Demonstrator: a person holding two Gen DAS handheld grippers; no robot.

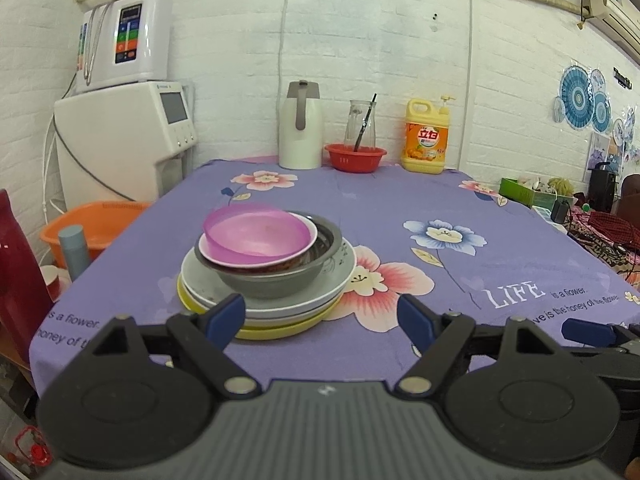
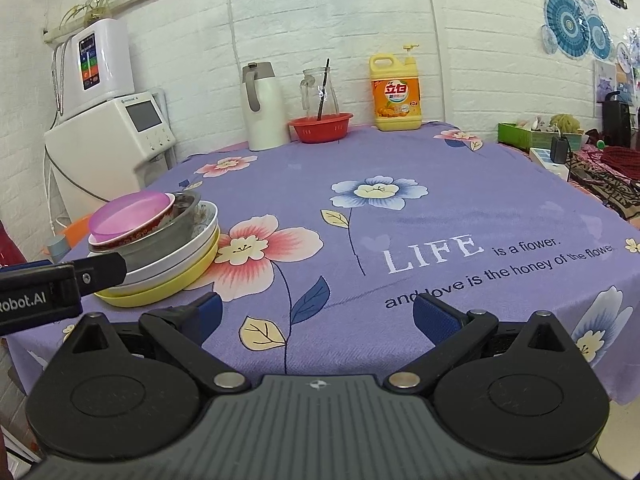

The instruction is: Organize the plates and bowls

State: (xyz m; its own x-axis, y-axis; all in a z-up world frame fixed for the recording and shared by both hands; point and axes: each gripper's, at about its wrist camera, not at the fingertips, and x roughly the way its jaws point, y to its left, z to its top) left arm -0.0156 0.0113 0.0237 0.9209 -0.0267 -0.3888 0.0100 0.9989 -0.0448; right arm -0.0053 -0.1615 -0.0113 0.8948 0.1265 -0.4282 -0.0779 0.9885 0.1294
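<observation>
Left gripper [image 1: 322,322]: black plastic linkage arms, silver pivot screws, dark-blue pads, ribbed grey body w/ small logo at 6 o'clock. Right gripper [image 2: 316,318]: same build; white "Robot.AI" lettering on left unit's side.

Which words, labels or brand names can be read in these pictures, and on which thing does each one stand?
"LIFE is a flower. and love is the honey of the flower": tablecloth.
"立白": yellow detergent bottle; its small print is unreadable.
"Robot.AI", first letters cut off: left gripper.
Two white machines and black wall sign: print too small to read.
</observation>
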